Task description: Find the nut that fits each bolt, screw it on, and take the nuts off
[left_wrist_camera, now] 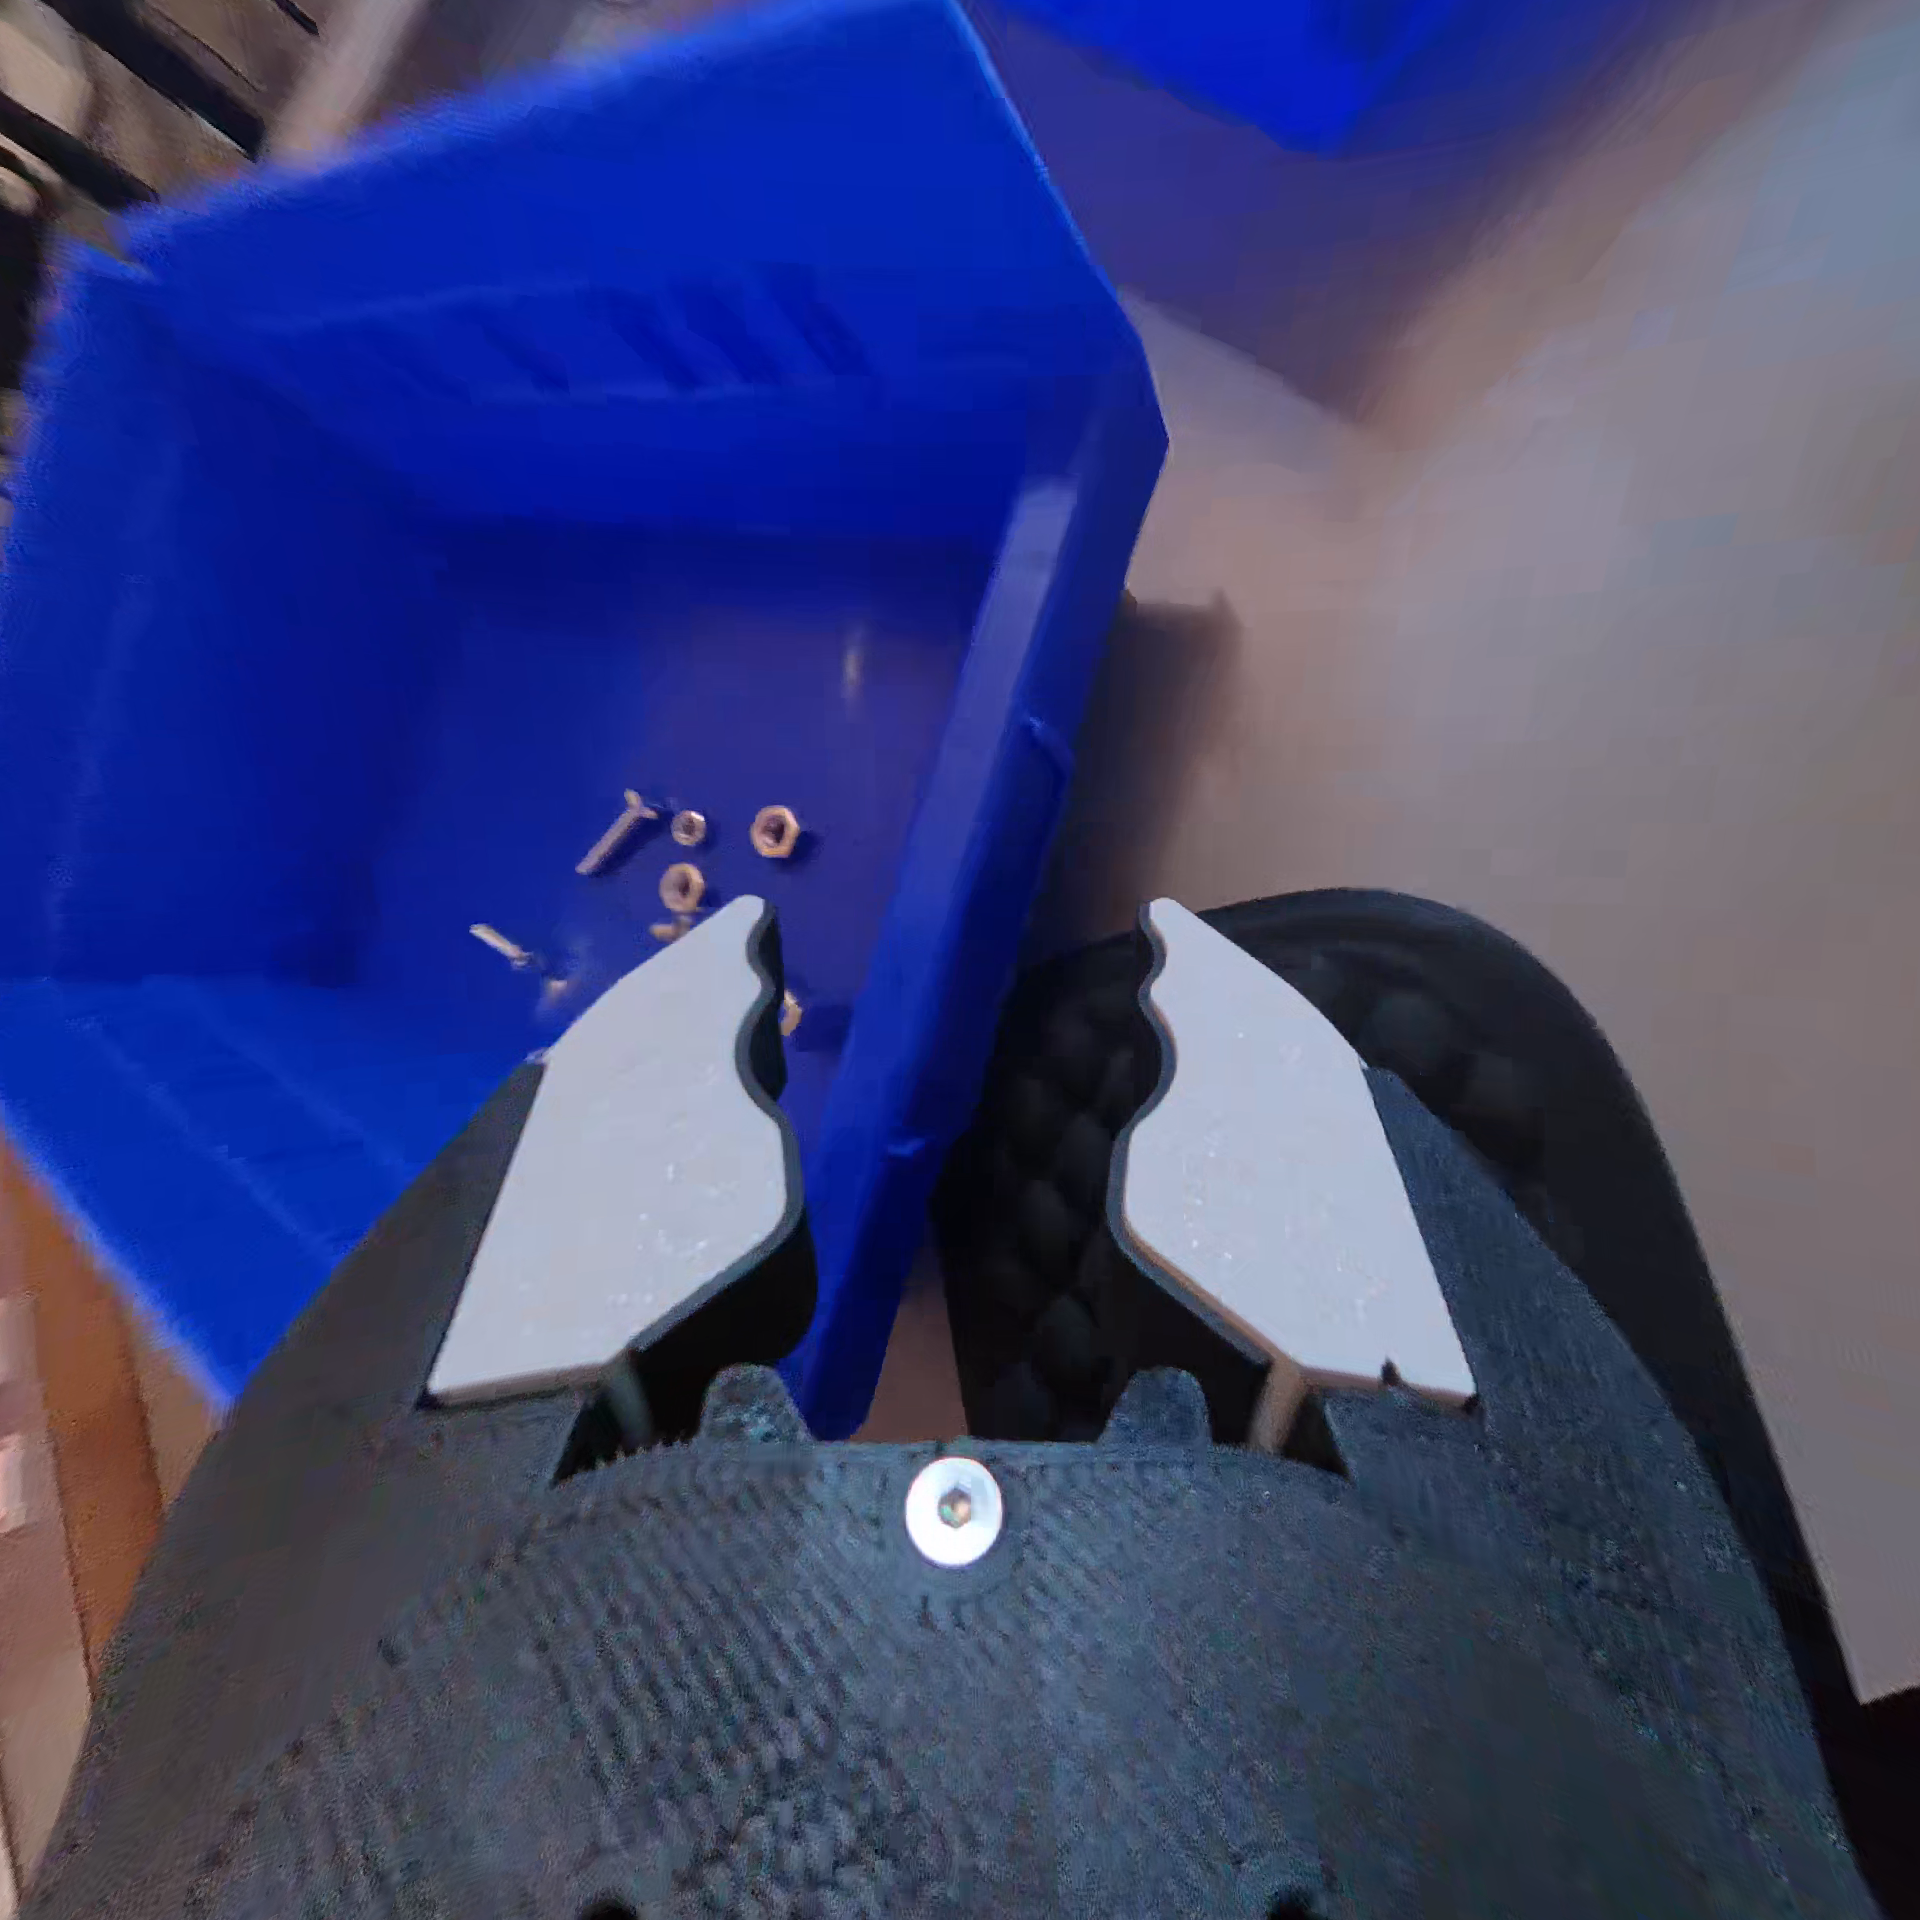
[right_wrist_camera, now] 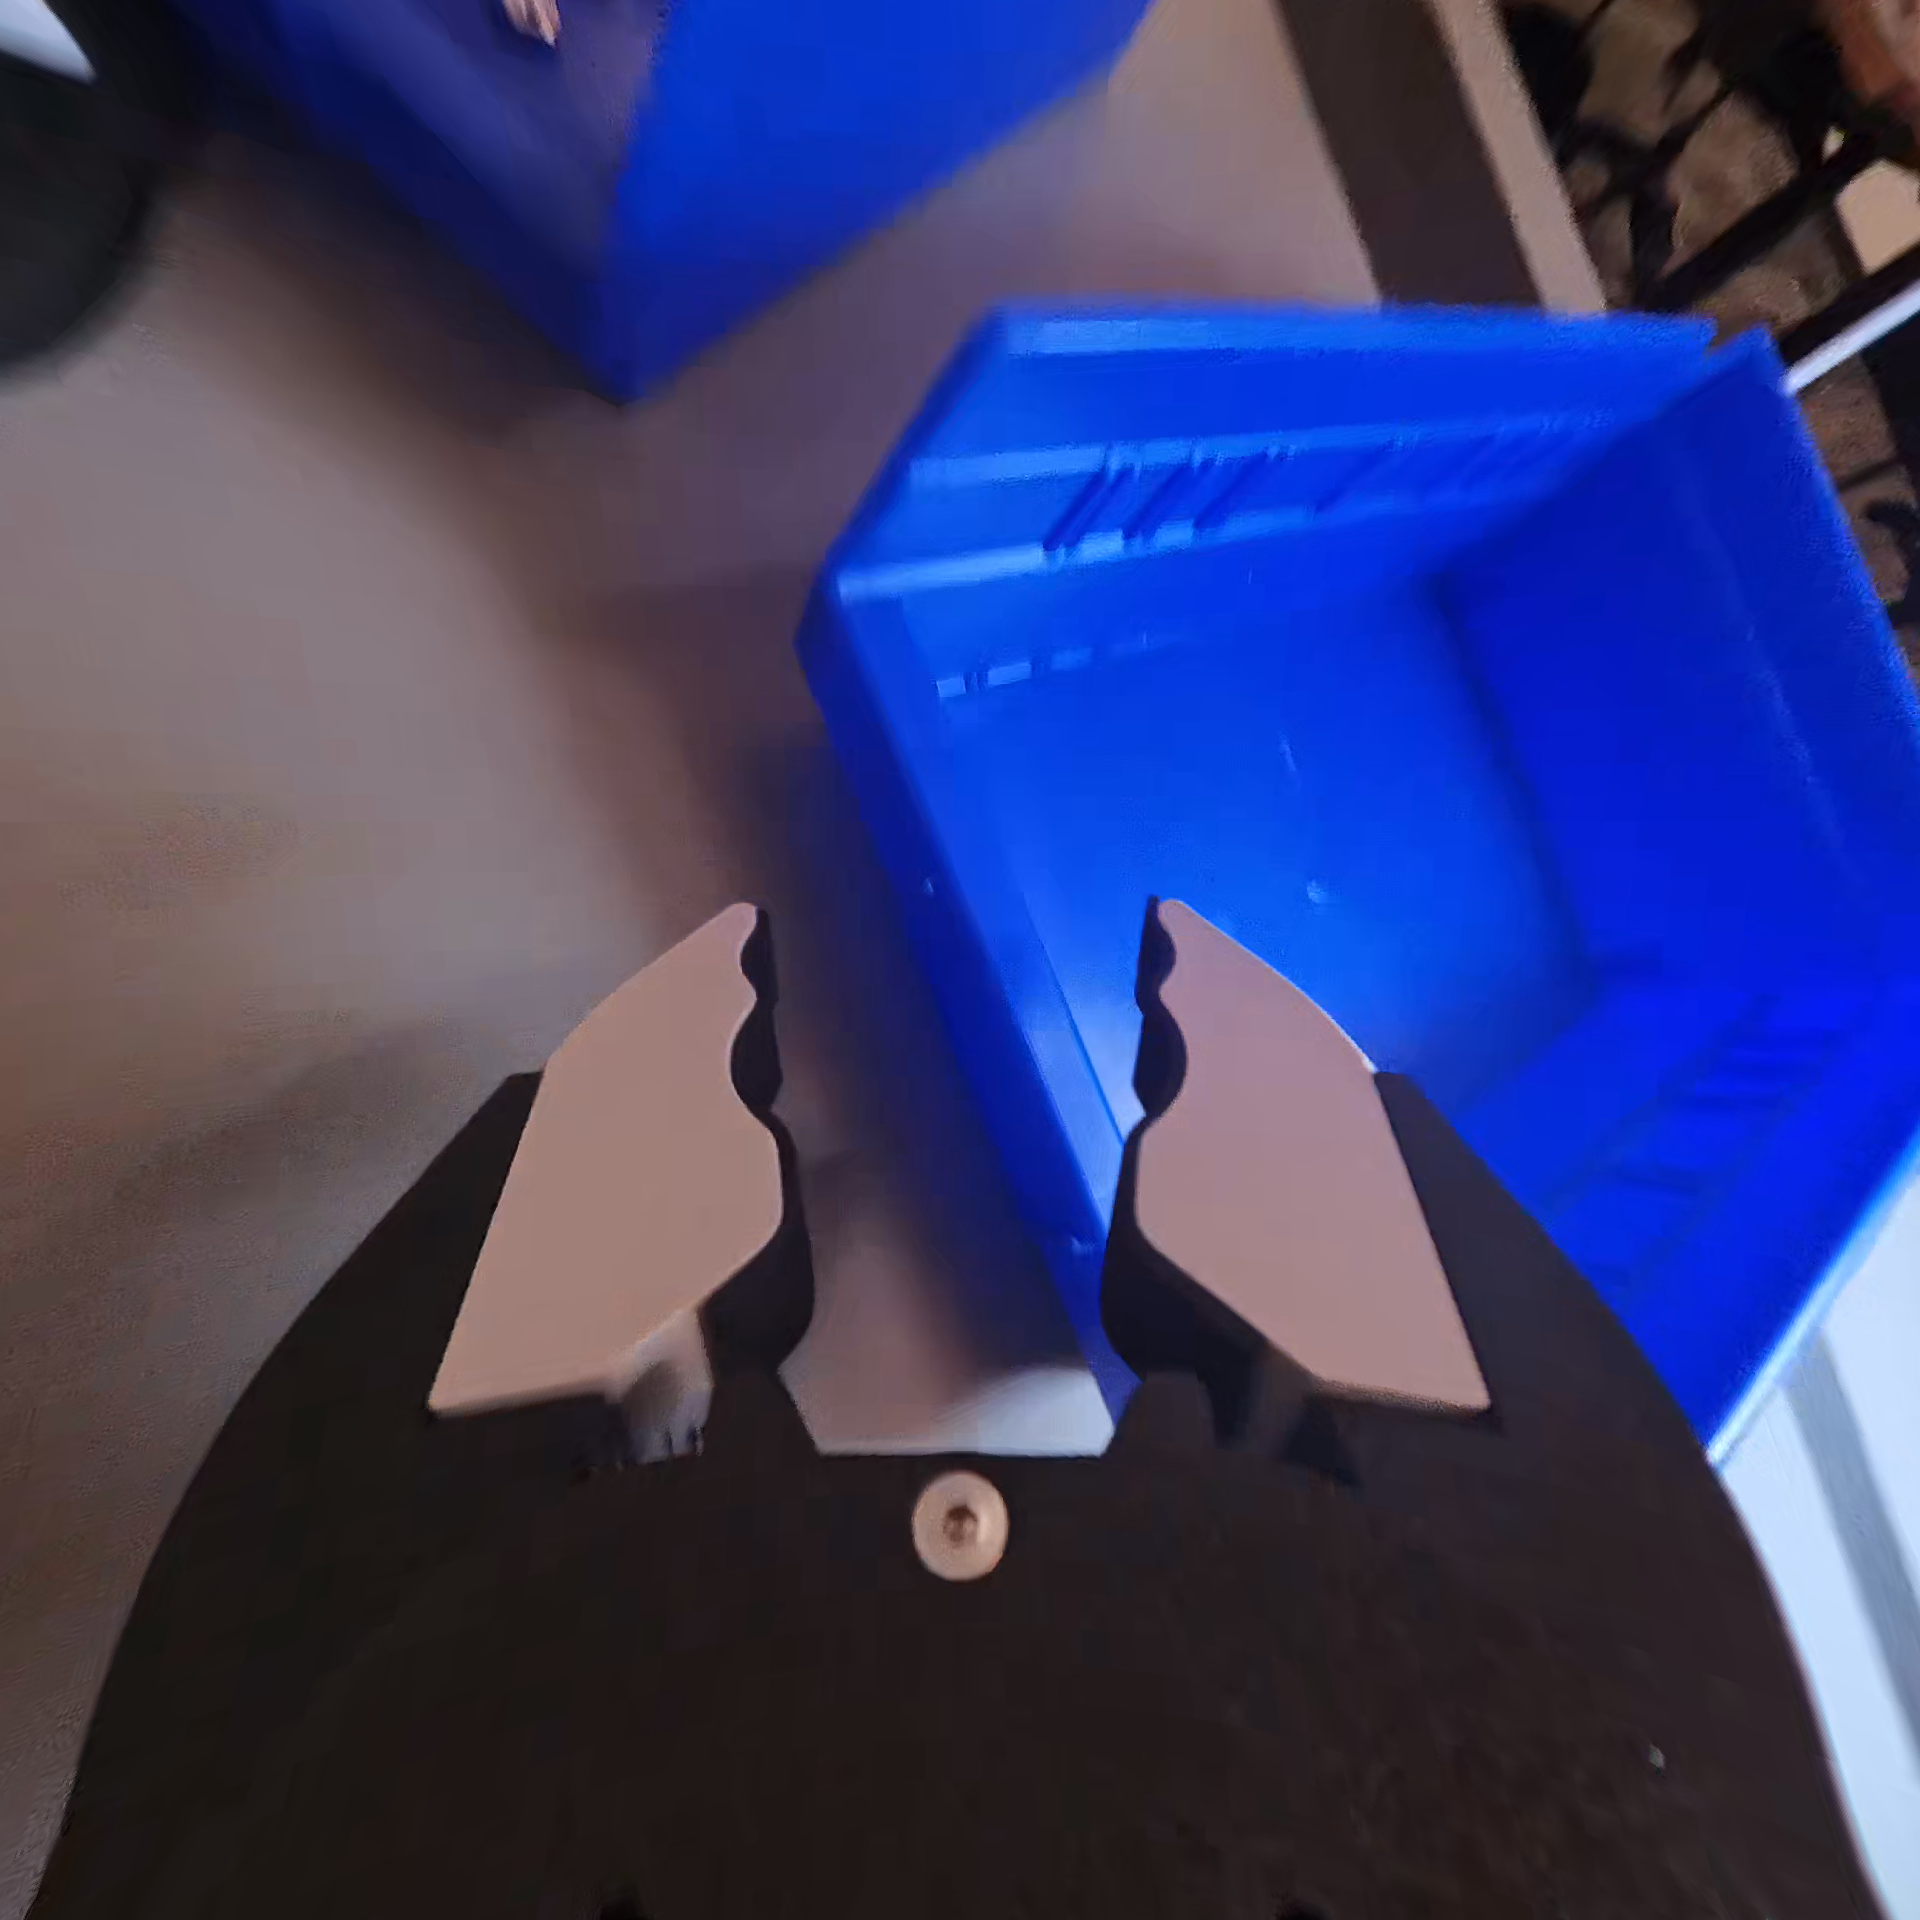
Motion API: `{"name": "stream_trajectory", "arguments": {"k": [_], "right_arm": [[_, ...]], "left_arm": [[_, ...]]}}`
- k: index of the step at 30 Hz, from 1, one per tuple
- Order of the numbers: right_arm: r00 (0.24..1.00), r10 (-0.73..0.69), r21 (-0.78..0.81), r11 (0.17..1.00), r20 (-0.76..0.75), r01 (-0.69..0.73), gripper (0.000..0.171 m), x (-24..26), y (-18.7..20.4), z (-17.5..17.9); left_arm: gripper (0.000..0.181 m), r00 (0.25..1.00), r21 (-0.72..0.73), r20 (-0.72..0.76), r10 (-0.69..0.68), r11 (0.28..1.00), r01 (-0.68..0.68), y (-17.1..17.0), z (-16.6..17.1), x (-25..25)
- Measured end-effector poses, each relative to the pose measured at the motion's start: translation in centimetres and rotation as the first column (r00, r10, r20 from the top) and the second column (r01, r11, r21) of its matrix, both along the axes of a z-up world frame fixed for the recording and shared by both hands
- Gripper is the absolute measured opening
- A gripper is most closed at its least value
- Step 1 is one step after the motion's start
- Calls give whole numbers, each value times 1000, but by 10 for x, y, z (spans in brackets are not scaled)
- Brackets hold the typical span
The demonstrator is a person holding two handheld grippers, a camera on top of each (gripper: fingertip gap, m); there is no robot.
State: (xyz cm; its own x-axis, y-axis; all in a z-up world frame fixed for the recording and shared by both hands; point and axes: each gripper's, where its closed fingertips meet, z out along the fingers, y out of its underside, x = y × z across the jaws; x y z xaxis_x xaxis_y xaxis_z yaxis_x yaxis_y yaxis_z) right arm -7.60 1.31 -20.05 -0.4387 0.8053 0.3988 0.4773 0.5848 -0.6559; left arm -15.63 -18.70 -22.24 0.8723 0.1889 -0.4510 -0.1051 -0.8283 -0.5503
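blue bin (left_wrist_camera: 499,582) under your left gripper (left_wrist_camera: 956,914) holds all the hardware: loose nuts (left_wrist_camera: 774,831) and bolts (left_wrist_camera: 613,831) on its floor, none visibly threaded together. left fingers are spread, straddling the bin's right wall, holding nothing. right gripper (right_wrist_camera: 956,914) also spread and empty over a second blue bin (right_wrist_camera: 1351,831) with nothing in it. looks like you're at the start, matching all still to do
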Motion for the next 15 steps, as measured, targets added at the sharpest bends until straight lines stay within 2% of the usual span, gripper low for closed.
{"name": "stream_trajectory", "arguments": {"k": [2, 3, 5, 10, 15], "right_arm": [[998, -12, 136, 991, 56, 5, 58, 0, 16, -21], [997, -2, 190, 982, 78, -13, 48, 0, 21, -30], [999, -2, 293, 956, 47, -12, 35, -3, 34, -35], [992, -52, 295, 955, 117, 16, 35, 24, 53, -36], [982, -158, 272, 954, 102, 125, 35, 84, 82, -36]], "left_arm": [[54, 999, -96, 35, -15, 995, 19, 1, -17, -9], [41, 999, -112, 38, -27, 993, 31, 4, -20, -14], [33, 992, -140, 98, -75, 986, 89, 8, -29, -13], [32, 992, -154, 45, -115, 981, 121, 14, -28, -36], [31, 991, -151, 31, -128, 980, 131, 22, -28, -73]]}}
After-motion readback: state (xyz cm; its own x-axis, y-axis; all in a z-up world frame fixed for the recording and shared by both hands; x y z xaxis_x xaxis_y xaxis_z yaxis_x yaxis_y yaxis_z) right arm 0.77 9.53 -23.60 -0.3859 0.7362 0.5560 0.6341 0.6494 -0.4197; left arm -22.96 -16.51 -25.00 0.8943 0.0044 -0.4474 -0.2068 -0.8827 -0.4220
